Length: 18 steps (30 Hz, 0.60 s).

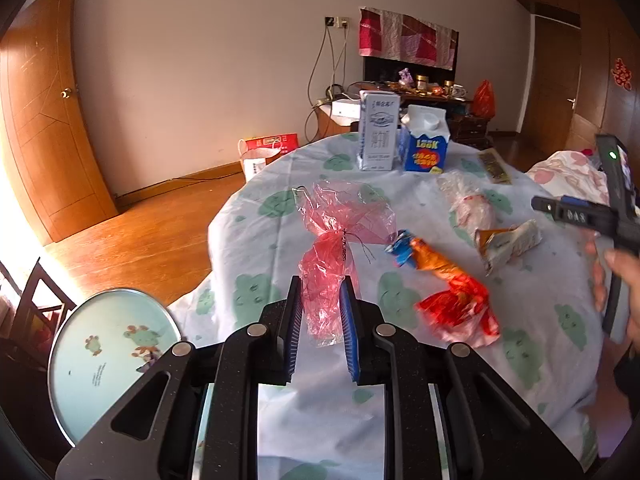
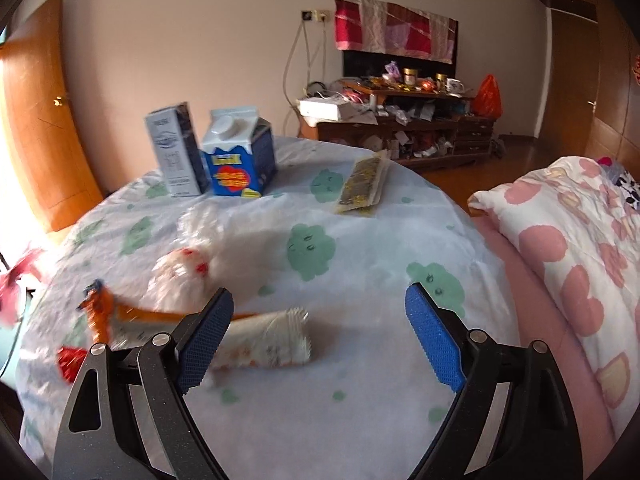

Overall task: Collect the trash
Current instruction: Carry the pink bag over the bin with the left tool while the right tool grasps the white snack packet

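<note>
The left tongs (image 1: 320, 308) pinch a pink plastic bag (image 1: 336, 240) that stands up tall. The right tongs (image 2: 320, 332) are wide over a wrapper (image 2: 268, 340) lying sideways on the surface (image 2: 360, 400).

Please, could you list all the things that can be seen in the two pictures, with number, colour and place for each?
pink plastic bag: 1, translucent pink, table's left part, between the left gripper's pads
orange-red wrapper: 1, orange, red, blue end, table centre
white-orange wrapper: 1, white and orange, beside the right gripper's left pad
clear bag: 1, whitish, behind the wrappers
flat packet: 1, yellow-dark, far right of table
cartons: 2, grey-white and blue, far edge
tablecloth: 1, white with green clouds
round tray: 1, pale blue, left of table
left gripper: shut on bag
right gripper: open
hand: 1, holding the right gripper
</note>
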### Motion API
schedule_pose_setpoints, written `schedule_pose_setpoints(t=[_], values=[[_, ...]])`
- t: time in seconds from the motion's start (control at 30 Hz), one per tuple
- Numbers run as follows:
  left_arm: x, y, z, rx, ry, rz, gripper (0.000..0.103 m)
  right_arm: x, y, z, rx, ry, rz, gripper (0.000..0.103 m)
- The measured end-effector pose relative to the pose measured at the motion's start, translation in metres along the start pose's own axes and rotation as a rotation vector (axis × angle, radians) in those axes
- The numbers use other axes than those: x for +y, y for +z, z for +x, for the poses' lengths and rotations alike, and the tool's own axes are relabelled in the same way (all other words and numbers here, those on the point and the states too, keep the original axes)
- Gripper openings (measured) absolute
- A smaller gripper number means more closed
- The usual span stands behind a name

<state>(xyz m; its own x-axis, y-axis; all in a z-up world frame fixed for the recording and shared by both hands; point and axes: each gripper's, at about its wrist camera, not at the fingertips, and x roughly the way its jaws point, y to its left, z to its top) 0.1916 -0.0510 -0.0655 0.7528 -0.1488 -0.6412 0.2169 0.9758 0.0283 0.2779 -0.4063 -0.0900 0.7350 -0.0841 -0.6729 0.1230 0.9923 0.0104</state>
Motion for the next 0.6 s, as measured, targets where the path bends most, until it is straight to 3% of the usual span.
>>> schedule_pose_setpoints(t=[0.13,0.23,0.47,0.6], values=[[0.017,-0.007,0.003,0.017,0.013,-0.025,0.018,-0.006,0.012,0.027,0.052,-0.065,0.006,0.086],[0.025,-0.014,0.004,0.027,0.021,-0.035,0.018,-0.007,0.006,0.032,0.108,-0.065,-0.014,0.086],[0.046,-0.032,-0.004,0.039,0.05,-0.05,0.018,-0.011,-0.043,-0.017,0.164,0.018,-0.072,0.086],[0.058,-0.04,-0.011,0.042,0.075,-0.061,0.018,-0.01,-0.066,-0.049,0.114,0.078,-0.07,0.086]])
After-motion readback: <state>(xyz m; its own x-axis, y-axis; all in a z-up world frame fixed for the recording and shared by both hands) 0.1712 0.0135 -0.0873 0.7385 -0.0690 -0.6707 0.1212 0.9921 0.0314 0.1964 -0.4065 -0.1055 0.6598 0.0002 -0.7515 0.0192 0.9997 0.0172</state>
